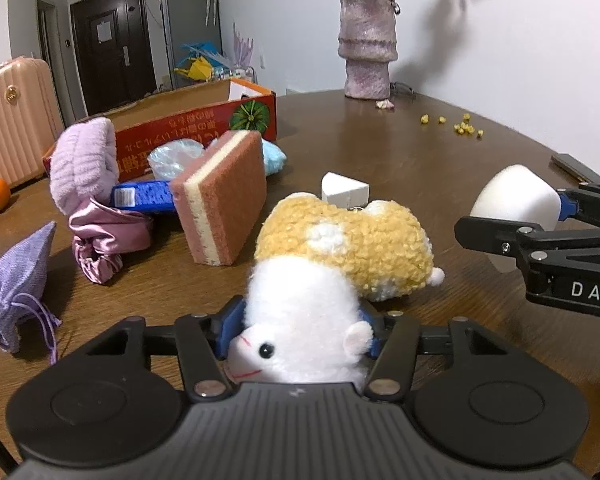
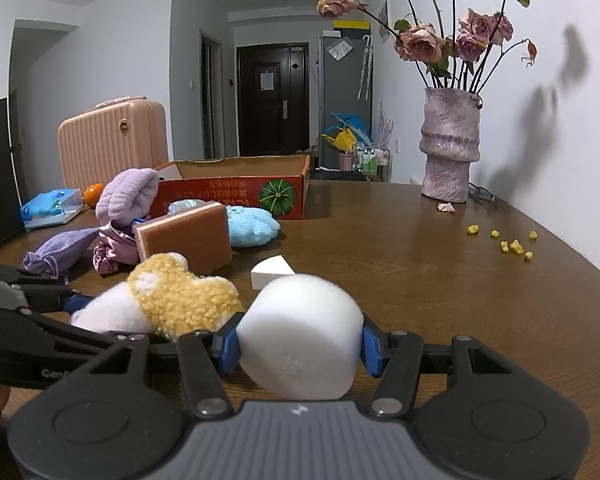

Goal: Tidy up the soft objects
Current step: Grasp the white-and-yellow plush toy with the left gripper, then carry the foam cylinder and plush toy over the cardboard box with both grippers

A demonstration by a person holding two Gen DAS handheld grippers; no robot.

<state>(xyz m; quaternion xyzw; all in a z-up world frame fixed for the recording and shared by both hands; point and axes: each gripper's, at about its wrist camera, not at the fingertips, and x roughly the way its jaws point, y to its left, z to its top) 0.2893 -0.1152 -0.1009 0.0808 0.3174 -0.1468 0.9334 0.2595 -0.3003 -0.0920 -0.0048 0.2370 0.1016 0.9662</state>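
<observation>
My left gripper (image 1: 298,330) is shut on a white and yellow plush hamster (image 1: 332,264), held by its white head end; the plush (image 2: 172,300) also shows in the right wrist view. My right gripper (image 2: 300,346) is shut on a white foam cylinder (image 2: 300,336), which shows at the right of the left wrist view (image 1: 514,196). A red cardboard box (image 2: 236,190) stands open at the back left of the table. In front of it lie a pink sponge (image 1: 224,196), a white foam wedge (image 1: 344,190), a blue fluffy pad (image 2: 250,220), a lilac towel roll (image 1: 84,160), a pink satin pouch (image 1: 100,236) and a purple drawstring bag (image 1: 16,284).
A brown round table (image 2: 420,264) carries a purple vase of dried roses (image 2: 450,144) at the back right. Yellow crumbs (image 2: 512,244) are scattered near it. A tissue pack (image 2: 50,208) and an orange (image 2: 93,192) sit at the far left. A pink suitcase (image 2: 112,140) stands behind the table.
</observation>
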